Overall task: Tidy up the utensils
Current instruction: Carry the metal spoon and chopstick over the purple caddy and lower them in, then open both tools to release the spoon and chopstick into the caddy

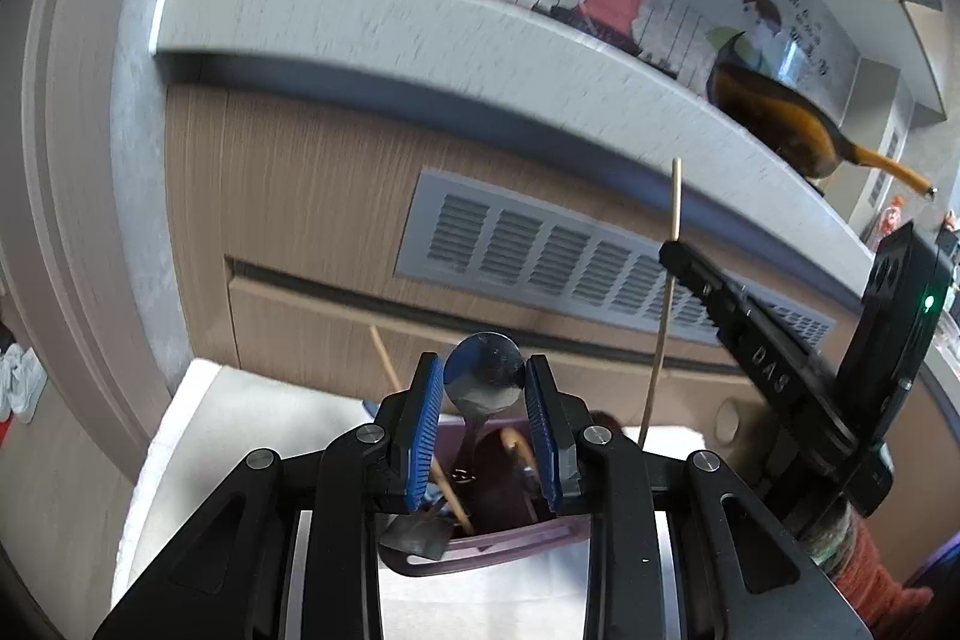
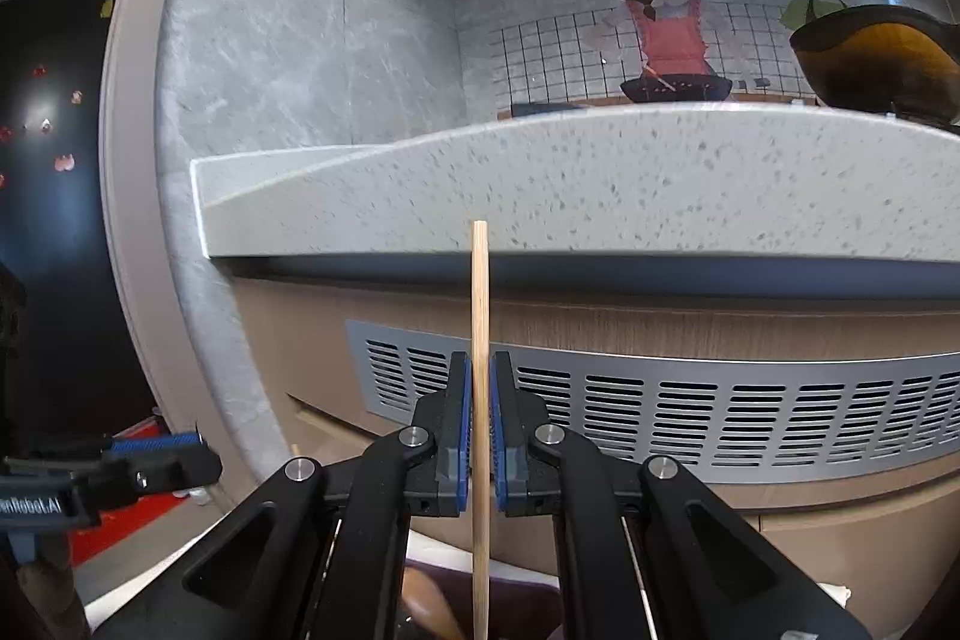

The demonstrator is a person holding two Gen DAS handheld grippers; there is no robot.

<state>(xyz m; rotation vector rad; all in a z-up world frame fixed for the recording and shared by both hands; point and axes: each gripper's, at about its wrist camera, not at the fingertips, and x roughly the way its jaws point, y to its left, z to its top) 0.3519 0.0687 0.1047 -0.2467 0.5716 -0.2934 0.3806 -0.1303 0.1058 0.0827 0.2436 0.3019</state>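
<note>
The left gripper (image 1: 485,388) holds a metal spoon (image 1: 483,376) by its bowl, the two blue pads (image 1: 420,424) pressing on either side, so the jaws stand partly apart at the width of the spoon's bowl; the handle hangs down toward a purple container (image 1: 510,544) just below, which rests on a white surface (image 1: 240,436). Inside that container lie more utensils, among them a wooden stick (image 1: 447,490) and what looks like a brownish wooden spoon (the gripper hides most of them). The right gripper (image 2: 480,418) is closed almost fully on a single wooden chopstick (image 2: 480,340), which stands upright between its blue pads (image 2: 461,430), its top end rising well above the fingertips and its lower part running down past the bottom of the right wrist view. The left wrist view shows the same chopstick (image 1: 669,292) pinched at the tip of the right gripper (image 1: 675,253), to the right of the spoon and apart from it. Behind both stands a speckled grey countertop (image 2: 600,184) over a wood-grain cabinet front with a grey vent grille (image 2: 720,418). A dark wok (image 2: 882,58) with an orange handle sits on the countertop at the right, before a wall with a cartoon cooking mural (image 2: 660,16).
</note>
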